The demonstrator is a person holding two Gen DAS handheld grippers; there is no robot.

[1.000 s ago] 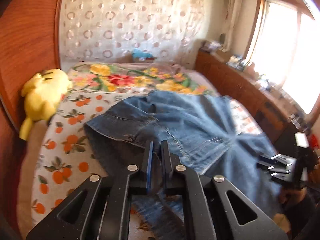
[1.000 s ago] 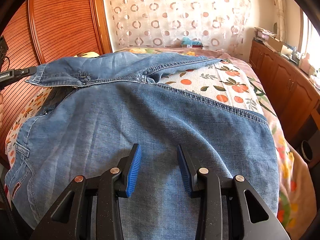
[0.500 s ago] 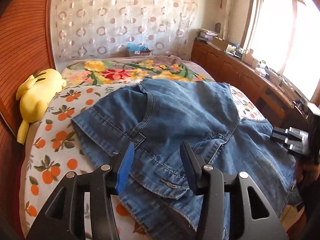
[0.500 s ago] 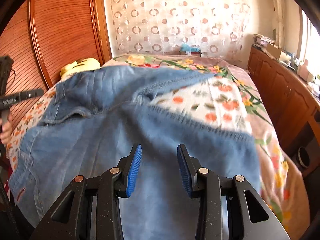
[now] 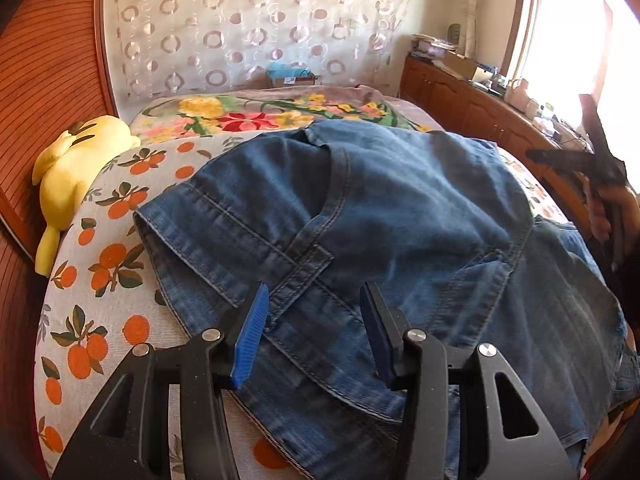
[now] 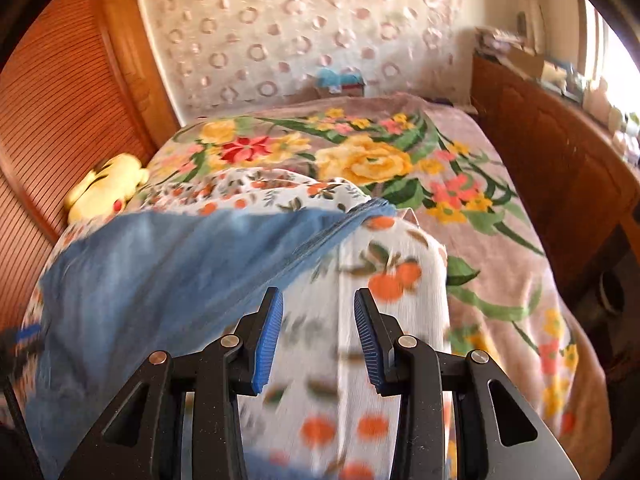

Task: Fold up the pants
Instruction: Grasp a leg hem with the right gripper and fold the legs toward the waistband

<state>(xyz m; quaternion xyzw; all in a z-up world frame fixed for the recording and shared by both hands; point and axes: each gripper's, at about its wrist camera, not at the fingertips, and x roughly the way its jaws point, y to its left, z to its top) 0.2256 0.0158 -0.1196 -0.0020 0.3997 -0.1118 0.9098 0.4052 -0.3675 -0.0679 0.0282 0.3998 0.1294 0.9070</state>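
Home bedroom, bed [image 6: 500, 240] with floral bedding, yellow plush toy [image 5: 76, 168], wooden cabinets [image 5: 460, 100], window [image 5: 580, 40]

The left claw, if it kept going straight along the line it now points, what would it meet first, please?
Most likely the folded jeans: the left claw is open and empty, angled down at the denim near the waistband seam. Depth is hard to judge.

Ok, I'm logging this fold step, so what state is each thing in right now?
Blue denim pants: folded over, lying on the orange-print sheet, released.
Left gripper: open, jaws just opened, empty above the denim.
Right gripper: open, empty.
Yellow plush toy: lying at the bed's edge.
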